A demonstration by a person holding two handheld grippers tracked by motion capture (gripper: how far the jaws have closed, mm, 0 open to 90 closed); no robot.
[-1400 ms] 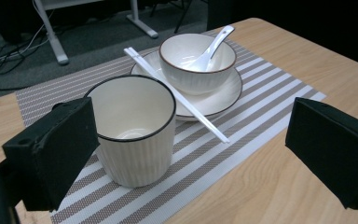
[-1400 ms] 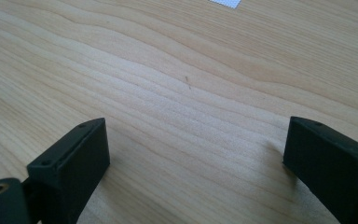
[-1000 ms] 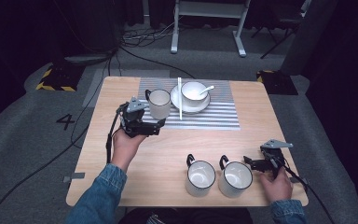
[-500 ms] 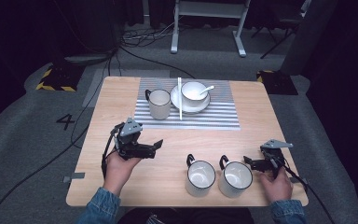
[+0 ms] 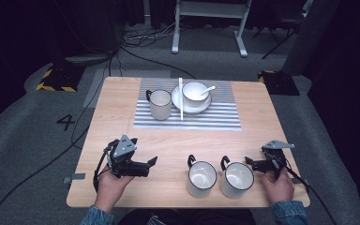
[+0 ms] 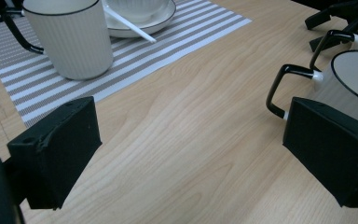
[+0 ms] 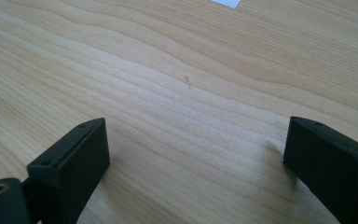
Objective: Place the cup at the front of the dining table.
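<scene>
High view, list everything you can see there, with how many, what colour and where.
Wooden table: one, light wood, centre.
Striped placemat: one, grey and white, far middle of the table.
Ribbed mug: one, white with black handle, on the placemat's left.
Plate: one, white, on the placemat.
Bowl: one, white, on the plate, with a white spoon in it.
Chopsticks: white, across the plate's left edge; count unclear.
Near mugs: two, white with black handles, side by side at the near edge.
Left gripper: black, open, near left.
Right gripper: black, open, beside the right-hand mug.
</scene>
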